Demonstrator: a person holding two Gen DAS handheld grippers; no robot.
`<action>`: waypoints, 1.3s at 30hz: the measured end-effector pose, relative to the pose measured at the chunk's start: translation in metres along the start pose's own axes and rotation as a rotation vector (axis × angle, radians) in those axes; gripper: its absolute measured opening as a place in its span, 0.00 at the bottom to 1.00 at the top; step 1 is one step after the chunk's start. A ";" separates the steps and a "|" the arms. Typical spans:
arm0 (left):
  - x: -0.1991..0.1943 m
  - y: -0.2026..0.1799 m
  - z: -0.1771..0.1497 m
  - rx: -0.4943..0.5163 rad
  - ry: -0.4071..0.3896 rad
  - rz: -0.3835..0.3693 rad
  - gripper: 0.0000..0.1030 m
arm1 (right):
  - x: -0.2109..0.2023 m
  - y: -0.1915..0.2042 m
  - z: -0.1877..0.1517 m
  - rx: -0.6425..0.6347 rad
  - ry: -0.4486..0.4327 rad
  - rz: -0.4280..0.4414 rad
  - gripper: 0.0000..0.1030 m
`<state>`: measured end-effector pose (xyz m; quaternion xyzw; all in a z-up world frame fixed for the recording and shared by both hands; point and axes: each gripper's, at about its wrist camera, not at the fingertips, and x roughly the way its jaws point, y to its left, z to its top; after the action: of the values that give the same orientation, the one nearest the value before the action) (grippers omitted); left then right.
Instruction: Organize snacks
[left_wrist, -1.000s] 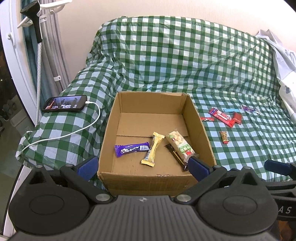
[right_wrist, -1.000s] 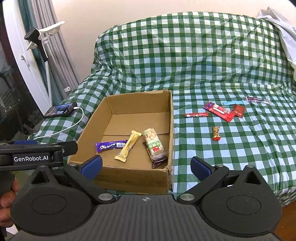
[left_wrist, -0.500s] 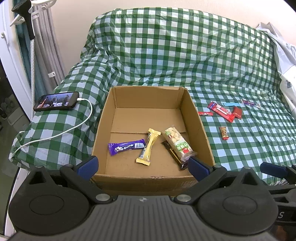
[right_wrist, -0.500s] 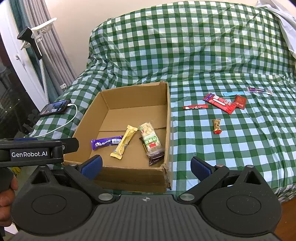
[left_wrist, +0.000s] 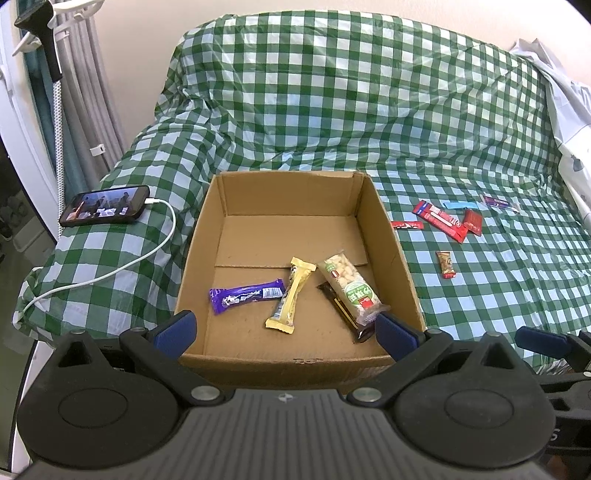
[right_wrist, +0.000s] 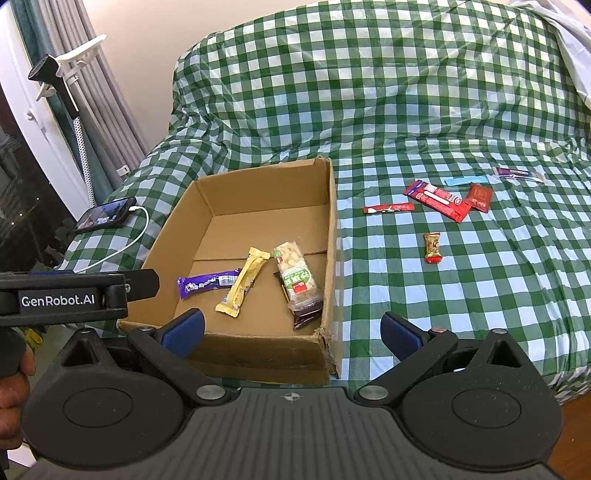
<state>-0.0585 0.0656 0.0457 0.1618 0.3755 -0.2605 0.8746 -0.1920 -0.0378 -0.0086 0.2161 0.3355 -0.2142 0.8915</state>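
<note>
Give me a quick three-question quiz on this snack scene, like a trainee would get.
1. True or false: the left gripper holds a snack.
2. Which snack in the box lies leftmost? A purple bar, B yellow bar, C nut bar.
3. Which gripper is nearer the loose snacks, such as the red packet, on the cloth?

Key: 1 false, it is open and empty. 2 A. 3 the right gripper.

A bed (left_wrist: 332, 110) is covered by a green-and-white checked cloth (right_wrist: 406, 92), bunched up at its far edge. A cream wall (left_wrist: 140, 44) is seen behind. Grey curtains (right_wrist: 107, 81) and a white stand (right_wrist: 74, 62) are seen past the left edge.
</note>
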 end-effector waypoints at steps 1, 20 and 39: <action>0.000 -0.001 0.000 0.000 0.001 0.000 1.00 | 0.000 -0.001 0.000 0.002 0.001 0.000 0.98; 0.025 -0.026 0.024 0.018 0.015 -0.007 1.00 | 0.015 -0.034 0.012 0.064 0.017 -0.034 0.98; 0.077 -0.079 0.085 0.020 0.040 -0.047 1.00 | 0.039 -0.137 0.042 0.186 -0.015 -0.186 0.98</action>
<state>-0.0109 -0.0653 0.0386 0.1668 0.3940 -0.2813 0.8590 -0.2164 -0.1811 -0.0398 0.2643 0.3260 -0.3279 0.8464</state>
